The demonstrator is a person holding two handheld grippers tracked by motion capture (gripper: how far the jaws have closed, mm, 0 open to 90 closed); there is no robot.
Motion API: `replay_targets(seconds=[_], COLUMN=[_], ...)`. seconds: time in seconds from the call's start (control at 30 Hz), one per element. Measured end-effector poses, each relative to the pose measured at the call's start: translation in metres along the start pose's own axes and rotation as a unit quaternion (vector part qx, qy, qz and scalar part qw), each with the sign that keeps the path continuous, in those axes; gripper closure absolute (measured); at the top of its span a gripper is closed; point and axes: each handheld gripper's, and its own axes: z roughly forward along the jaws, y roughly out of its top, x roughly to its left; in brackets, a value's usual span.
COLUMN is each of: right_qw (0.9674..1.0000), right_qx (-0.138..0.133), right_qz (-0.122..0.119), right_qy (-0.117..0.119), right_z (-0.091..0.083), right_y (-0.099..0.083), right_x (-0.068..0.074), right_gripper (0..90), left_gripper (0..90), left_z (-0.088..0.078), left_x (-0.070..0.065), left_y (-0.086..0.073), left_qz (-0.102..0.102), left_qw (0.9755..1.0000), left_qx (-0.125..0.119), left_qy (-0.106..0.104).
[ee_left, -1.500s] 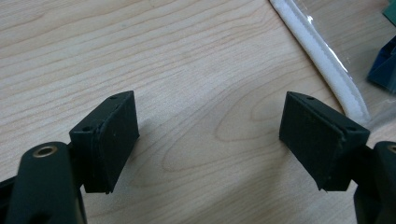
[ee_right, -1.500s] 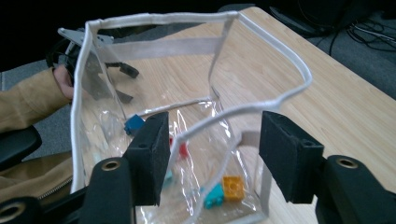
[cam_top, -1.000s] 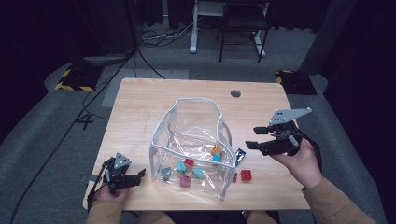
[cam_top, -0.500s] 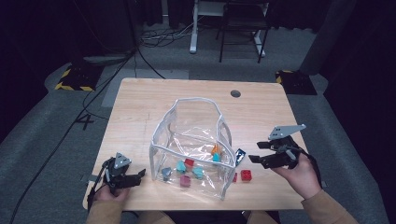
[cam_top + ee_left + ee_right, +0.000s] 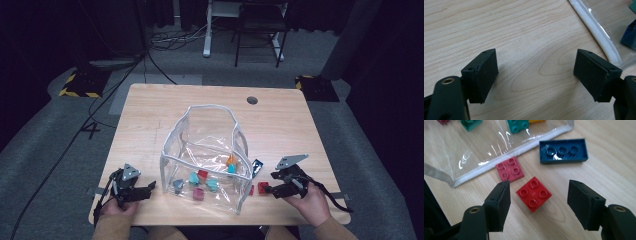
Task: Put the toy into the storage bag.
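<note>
A clear plastic bag with a white zip rim (image 5: 210, 150) stands open in the middle of the table, with several small bricks inside. My right gripper (image 5: 539, 200) is open, low over the table, and a bright red square brick (image 5: 533, 194) lies between its jaws untouched. A duller red square brick (image 5: 509, 169) lies against the bag's edge, and a dark blue long brick (image 5: 563, 150) lies upside down beyond. In the high view the right gripper (image 5: 271, 186) is just right of the bag, beside the red brick (image 5: 263, 188). My left gripper (image 5: 536, 72) is open over bare wood, left of the bag (image 5: 596, 30).
The wooden table (image 5: 150, 115) has free room at its back and left. A round cable hole (image 5: 252, 100) sits at the back right. The near edge lies close to both hands. A chair and a desk frame stand on the floor beyond.
My right gripper has come down from above the bag's right side to just over the table beside the red brick. The left gripper has stayed in place.
</note>
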Motion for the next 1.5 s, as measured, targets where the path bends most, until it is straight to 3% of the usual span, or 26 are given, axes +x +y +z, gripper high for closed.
replay_targets(seconds=[0.23, 0.37, 0.5, 0.67, 0.9, 1.07, 1.17, 1.5], right_qw=[0.9997, 0.9998, 0.9999, 0.9993, 0.9992, 0.999, 0.9975, 0.996], right_qx=[0.019, 0.021, 0.014, 0.006, 0.007, -0.019, -0.029, -0.074], right_qz=[0.01, 0.002, -0.002, -0.026, -0.024, -0.02, -0.037, -0.038], right_qy=[0.009, 0.003, 0.001, -0.026, -0.03, -0.036, -0.052, -0.032], right_z=[0.021, 0.029, 0.03, 0.03, 0.029, 0.016, 0.005, -0.029], right_y=[-0.009, -0.011, -0.01, -0.013, -0.012, -0.009, -0.004, 0.019], right_x=[-0.001, 0.001, 0.002, 0.006, 0.006, 0.005, 0.008, 0.009], right_gripper=[35.7, 35.6, 36.9, 47.2, 47.6, 47.5, 47.6, 47.5], left_gripper=[20.0, 20.0, 20.0, 20.0, 20.0, 20.0, 20.0, 20.0], left_z=[0.0, 0.0, 0.0, 0.0, 0.0, 0.0, 0.0, 0.0], left_x=[0.0, 0.0, 0.0, 0.0, 0.0, 0.0, 0.0, 0.0], left_y=[0.0, 0.0, 0.0, 0.0, 0.0, 0.0, 0.0, 0.0], left_qz=[0.0, -0.001, -0.001, -0.001, 0.0, -0.001, -0.001, -0.001], left_qw=[1.0, 1.0, 1.0, 1.0, 1.0, 1.0, 1.0, 1.0], left_qx=[0.0, 0.0, 0.0, 0.0, 0.0, 0.0, 0.0, 0.0], left_qy=[0.0, 0.0, 0.0, 0.0, 0.0, 0.0, 0.0, 0.0])
